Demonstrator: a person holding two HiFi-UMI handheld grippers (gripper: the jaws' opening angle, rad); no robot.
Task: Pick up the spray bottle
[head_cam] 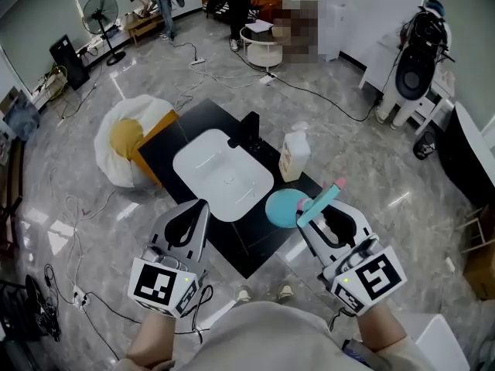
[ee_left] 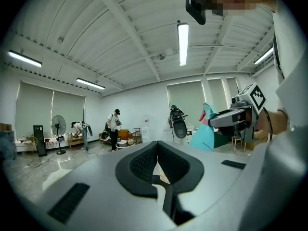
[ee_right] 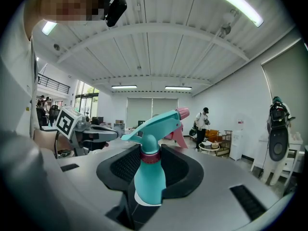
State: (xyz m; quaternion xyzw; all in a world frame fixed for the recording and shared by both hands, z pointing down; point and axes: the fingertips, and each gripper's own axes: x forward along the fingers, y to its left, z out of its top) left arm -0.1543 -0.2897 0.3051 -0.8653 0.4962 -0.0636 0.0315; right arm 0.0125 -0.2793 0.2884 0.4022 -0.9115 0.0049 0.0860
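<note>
The spray bottle (head_cam: 288,207) is teal with a pink nozzle tip. My right gripper (head_cam: 319,216) is shut on its neck and holds it up in the air, over the right end of the black table (head_cam: 165,151). In the right gripper view the spray bottle (ee_right: 149,177) stands upright between the pads, its trigger head above the right gripper (ee_right: 150,150). My left gripper (head_cam: 203,205) is shut with nothing in it, raised beside the right one. In the left gripper view the left gripper (ee_left: 157,146) points level into the room, with the spray bottle (ee_left: 207,137) at the right.
A white sink basin (head_cam: 224,172) with a black faucet (head_cam: 250,132) sits in the table. A white bottle (head_cam: 294,154) stands at its right. A white and yellow bean bag (head_cam: 130,141) lies to the left. Cables cross the floor; a fan (head_cam: 103,14) and people are far back.
</note>
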